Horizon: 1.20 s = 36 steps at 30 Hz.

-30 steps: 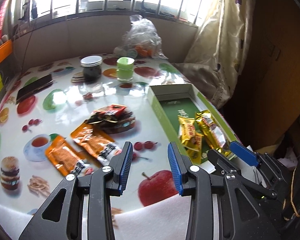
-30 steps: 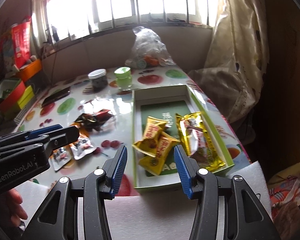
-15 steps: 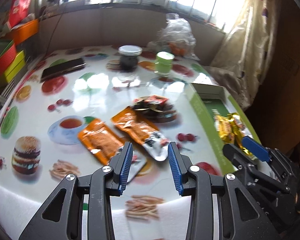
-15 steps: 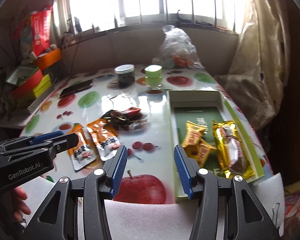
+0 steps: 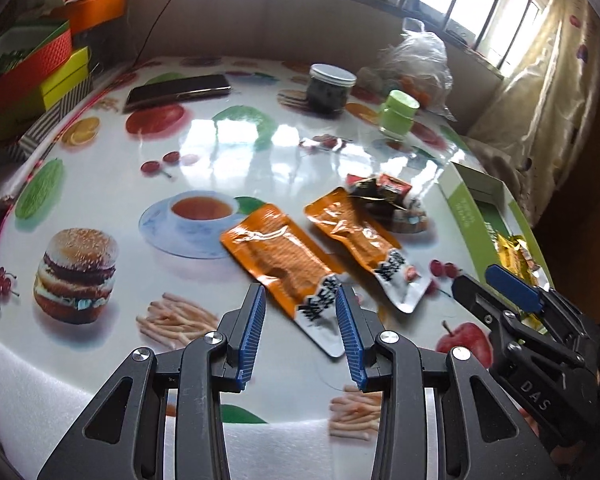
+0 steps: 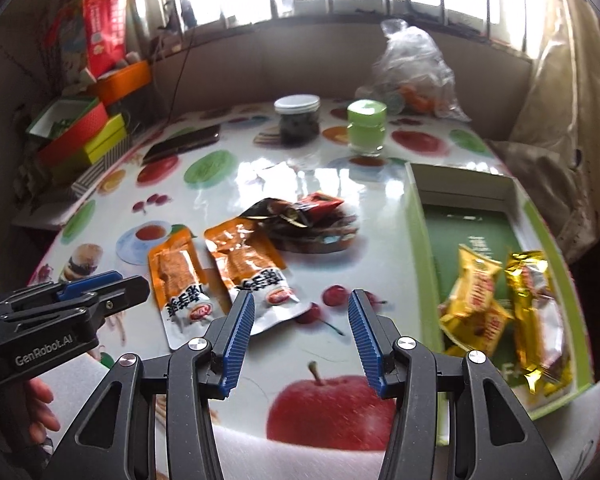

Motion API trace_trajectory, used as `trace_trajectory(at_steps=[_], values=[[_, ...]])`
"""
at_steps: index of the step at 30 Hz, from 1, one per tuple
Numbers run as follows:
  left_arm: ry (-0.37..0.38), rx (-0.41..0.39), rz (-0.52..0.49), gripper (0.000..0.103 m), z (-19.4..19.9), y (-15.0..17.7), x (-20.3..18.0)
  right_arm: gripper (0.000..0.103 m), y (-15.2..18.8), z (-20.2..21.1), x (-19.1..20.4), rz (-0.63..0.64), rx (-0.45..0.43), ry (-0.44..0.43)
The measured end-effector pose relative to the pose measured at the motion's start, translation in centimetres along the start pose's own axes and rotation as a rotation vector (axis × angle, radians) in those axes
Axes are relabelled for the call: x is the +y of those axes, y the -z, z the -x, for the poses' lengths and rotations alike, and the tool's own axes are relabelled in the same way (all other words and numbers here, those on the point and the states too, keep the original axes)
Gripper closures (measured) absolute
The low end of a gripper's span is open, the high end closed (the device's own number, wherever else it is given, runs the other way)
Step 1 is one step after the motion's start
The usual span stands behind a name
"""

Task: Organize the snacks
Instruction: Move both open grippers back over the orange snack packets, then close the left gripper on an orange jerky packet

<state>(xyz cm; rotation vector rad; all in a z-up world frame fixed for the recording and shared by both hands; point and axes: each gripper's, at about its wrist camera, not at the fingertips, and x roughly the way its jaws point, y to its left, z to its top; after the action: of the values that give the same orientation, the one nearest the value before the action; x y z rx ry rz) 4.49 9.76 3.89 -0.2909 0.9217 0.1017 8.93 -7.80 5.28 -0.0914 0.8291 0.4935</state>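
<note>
Pickup step: my left hand-held gripper (image 5: 300, 334) gapes, apparently straddling the nearest orange packet (image 5: 288, 268); next I close. Right hand-held gripper (image 6: 300, 334) open, empty.

On the worktop (image 6: 380, 208) lie two orange packets (image 6: 176, 276) (image 6: 252, 268), one dark snack heap (image 6: 300, 216), two jars (image 6: 297, 120) (image 6: 366, 127), one phone (image 6: 184, 143), one clear bag (image 6: 412, 68), and one green box (image 6: 420, 248) with three gold packets (image 6: 476, 284) (image 6: 538, 304) (image 6: 486, 328).
</note>
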Motion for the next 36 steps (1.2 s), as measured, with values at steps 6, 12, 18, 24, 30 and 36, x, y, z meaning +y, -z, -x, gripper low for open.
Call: trace_trajectory(at_steps=[6, 12, 18, 24, 30, 36], values=[[-0.019, 0.014, 0.037, 0.065, -0.7, -0.2, 1.5, 0.047, -1.0, -3.1, 1.0, 0.012, 0.063, -0.052], [-0.029, 0.026, 0.057, 0.065, -1.2, -0.2, 2.6, 0.045, -1.6, -5.4, 1.9, 0.064, 0.112, -0.066], [-0.030, 0.034, 0.071, 0.065, -1.5, -0.2, 3.3, 0.045, -1.4, -6.6, 2.8, 0.138, 0.139, -0.039], [-0.027, 0.036, 0.076, 0.065, -1.6, -0.3, 3.6, 0.041, -1.7, -7.5, 2.9, 0.174, 0.147, -0.006], [-0.018, 0.042, 0.086, 0.065, -1.7, -0.3, 3.8, 0.040, -2.0, -7.8, 2.9, 0.159, 0.155, -0.005], [-0.015, 0.043, 0.095, 0.065, -1.7, -0.2, 4.1, 0.057, -1.8, -7.5, 3.4, 0.166, 0.147, 0.013]])
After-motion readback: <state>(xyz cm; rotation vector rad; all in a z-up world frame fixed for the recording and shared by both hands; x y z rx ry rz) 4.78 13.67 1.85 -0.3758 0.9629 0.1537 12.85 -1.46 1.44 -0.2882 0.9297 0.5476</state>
